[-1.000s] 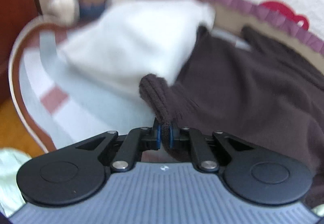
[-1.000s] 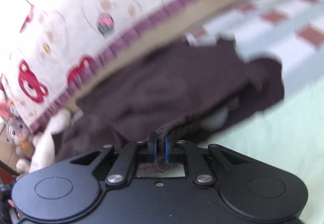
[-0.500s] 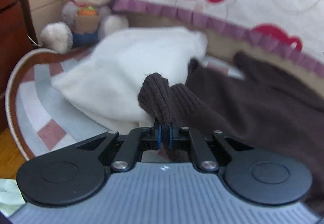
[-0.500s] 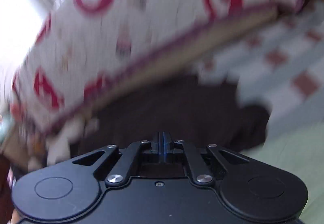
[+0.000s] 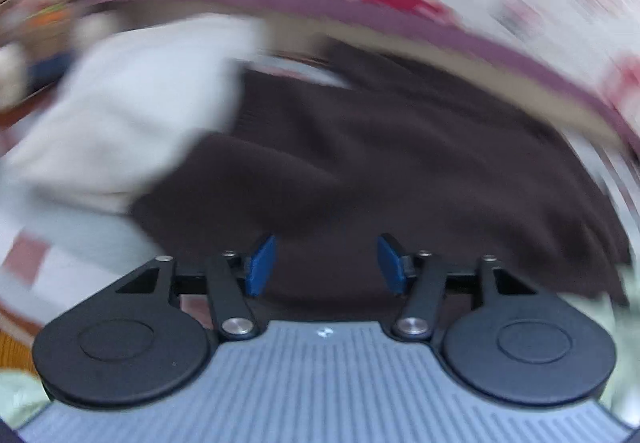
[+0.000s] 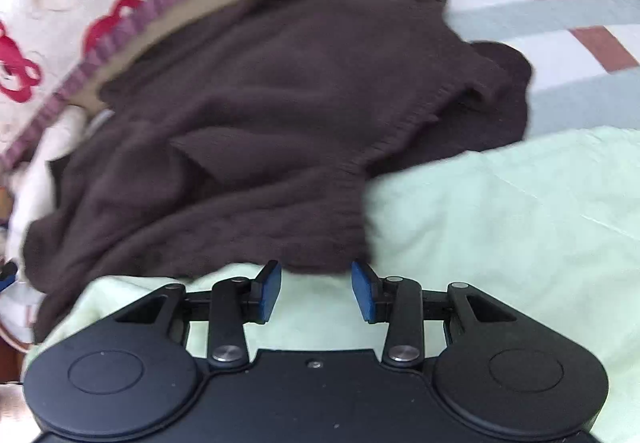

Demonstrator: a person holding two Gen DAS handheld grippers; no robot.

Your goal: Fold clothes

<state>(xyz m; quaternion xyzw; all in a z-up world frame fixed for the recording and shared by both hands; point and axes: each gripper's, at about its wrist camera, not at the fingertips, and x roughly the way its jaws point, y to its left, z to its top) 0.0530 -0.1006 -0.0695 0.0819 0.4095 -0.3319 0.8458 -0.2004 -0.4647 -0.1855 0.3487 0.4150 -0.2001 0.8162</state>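
Note:
A dark brown knitted sweater (image 6: 280, 91) lies crumpled on the bed, with its ribbed hem toward me. It also fills the middle of the blurred left wrist view (image 5: 380, 171). My left gripper (image 5: 326, 265) is open and empty, just above the sweater's near edge. My right gripper (image 6: 316, 291) is open and empty, right in front of the sweater's hem, over a pale green cloth (image 6: 500, 227).
A white garment (image 5: 132, 115) lies left of the sweater. A quilt with red bear prints (image 6: 60, 3) is bunched along the back. The striped bedsheet (image 6: 560, 15) shows at the right.
Both grippers were shut on the sweater's ribbed edge one second ago. Both have opened and let it go, and the sweater now lies on the bed.

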